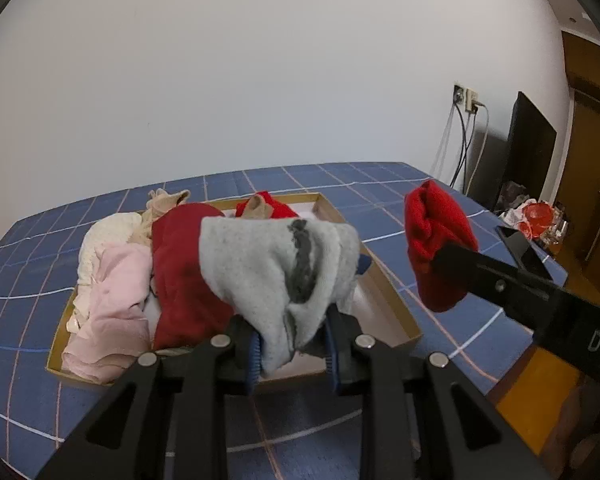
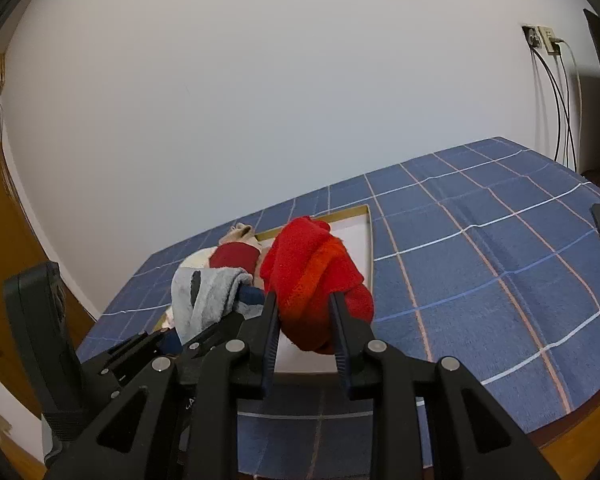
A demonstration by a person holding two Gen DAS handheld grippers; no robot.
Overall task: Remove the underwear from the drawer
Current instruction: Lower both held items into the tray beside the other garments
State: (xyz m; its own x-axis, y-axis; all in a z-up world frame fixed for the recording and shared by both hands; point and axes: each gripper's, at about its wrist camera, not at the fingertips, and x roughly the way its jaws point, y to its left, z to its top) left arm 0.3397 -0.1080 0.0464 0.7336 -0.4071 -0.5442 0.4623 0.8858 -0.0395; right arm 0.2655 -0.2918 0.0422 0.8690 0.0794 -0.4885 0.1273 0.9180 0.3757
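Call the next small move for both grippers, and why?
Probably carry both clear of the drawer and release over bare blue checked cloth. The left gripper is shut on a grey garment, the right gripper on a red one, both lifted; pink and dark red pieces remain in the drawer.

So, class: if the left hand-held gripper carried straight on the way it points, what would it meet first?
Probably the dark red garment heaped in the drawer, just beyond the grey garment that the left hand-held gripper holds; depth is unclear.
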